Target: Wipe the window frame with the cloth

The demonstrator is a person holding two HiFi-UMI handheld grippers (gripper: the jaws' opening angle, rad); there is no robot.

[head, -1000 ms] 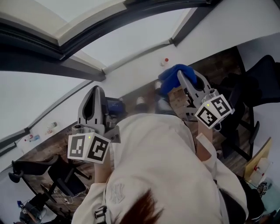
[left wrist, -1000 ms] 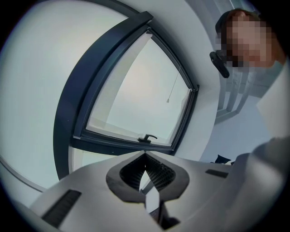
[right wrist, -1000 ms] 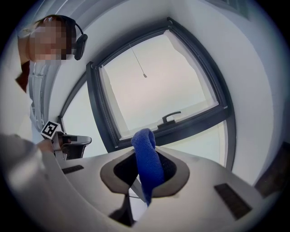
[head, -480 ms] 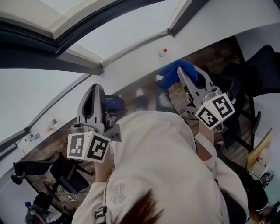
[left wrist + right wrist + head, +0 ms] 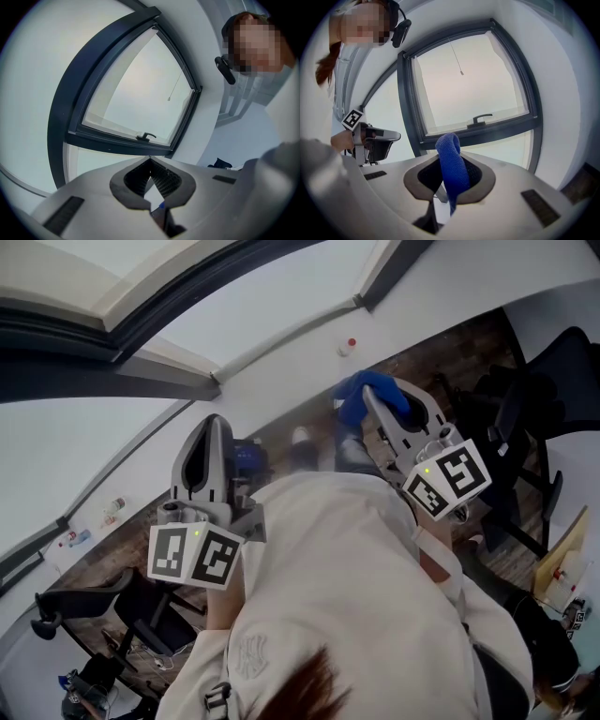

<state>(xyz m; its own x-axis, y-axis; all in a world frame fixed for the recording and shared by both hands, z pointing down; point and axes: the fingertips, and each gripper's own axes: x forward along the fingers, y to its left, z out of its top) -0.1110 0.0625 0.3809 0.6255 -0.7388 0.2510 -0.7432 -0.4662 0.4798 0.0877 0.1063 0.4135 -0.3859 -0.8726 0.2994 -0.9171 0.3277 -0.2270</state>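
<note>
In the head view, your left gripper (image 5: 212, 429) stands upright at the left of the frame, its marker cube (image 5: 192, 555) low and toward you. Your right gripper (image 5: 384, 392) sits right of centre, tilted toward the upper left, with the blue cloth (image 5: 361, 399) bunched at its tip. The dark window frame (image 5: 94, 371) sweeps across the upper left, well apart from both tools. Your cream top (image 5: 347, 606) fills the lower middle. A small red-capped thing (image 5: 349, 345) rests on the white surface above the cloth. A dark chair (image 5: 89, 601) shows at the lower left.

In the left gripper view, the jaws meet at their tips and nothing is caught between them. Beyond them, the window frame fills the left and centre. Its handle (image 5: 146, 137) sits on the bottom rail just above the jaws, and a thin pull cord (image 5: 167, 98) hangs across the pane. Your headset (image 5: 225, 70) shows at the upper right.

In the right gripper view, the jaws are clamped on the cloth. It rises from between them as a folded loop at centre frame, and a tail hangs down behind the jaws. The cloth overlaps the frame's bottom rail in the picture, but I cannot tell whether it touches. The left gripper shows at the left edge.
</note>
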